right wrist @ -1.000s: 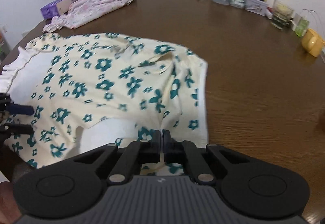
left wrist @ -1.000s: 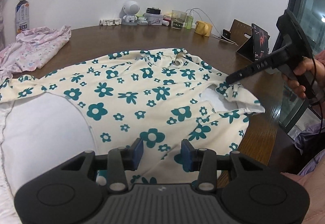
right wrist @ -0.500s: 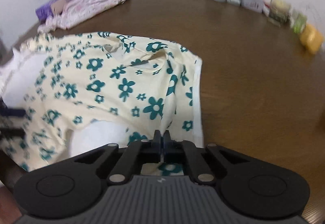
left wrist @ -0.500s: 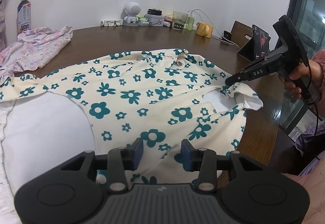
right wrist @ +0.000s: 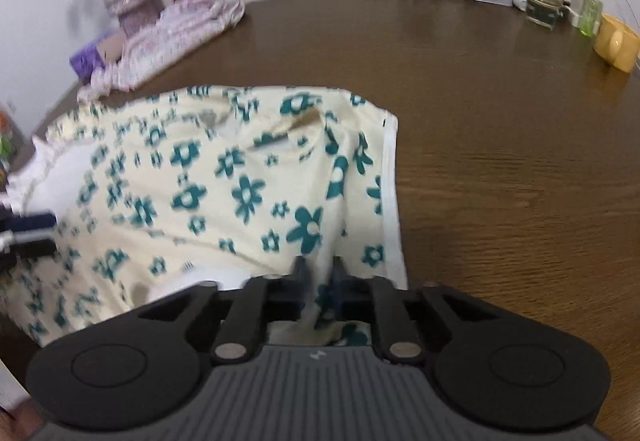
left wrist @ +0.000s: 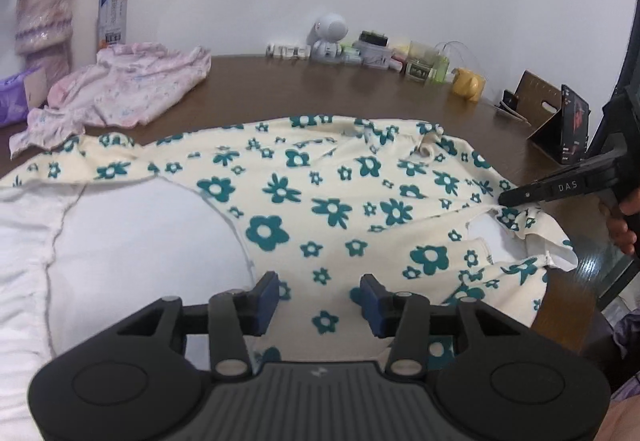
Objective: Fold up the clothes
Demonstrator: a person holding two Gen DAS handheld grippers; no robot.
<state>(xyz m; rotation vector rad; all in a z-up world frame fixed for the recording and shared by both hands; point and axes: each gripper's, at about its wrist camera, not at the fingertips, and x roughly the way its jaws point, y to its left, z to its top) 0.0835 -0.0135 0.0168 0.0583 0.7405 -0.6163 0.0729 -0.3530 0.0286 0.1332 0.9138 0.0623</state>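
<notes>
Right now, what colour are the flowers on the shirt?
Teal with cream centres, on the cream shirt; clearest in the left wrist view.

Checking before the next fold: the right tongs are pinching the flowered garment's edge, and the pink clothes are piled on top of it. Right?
Not quite. The right tongs do pinch the flowered garment, but the pink clothes lie on the bare table beyond it, near the vase, not on top. The left wrist view shows this.
</notes>
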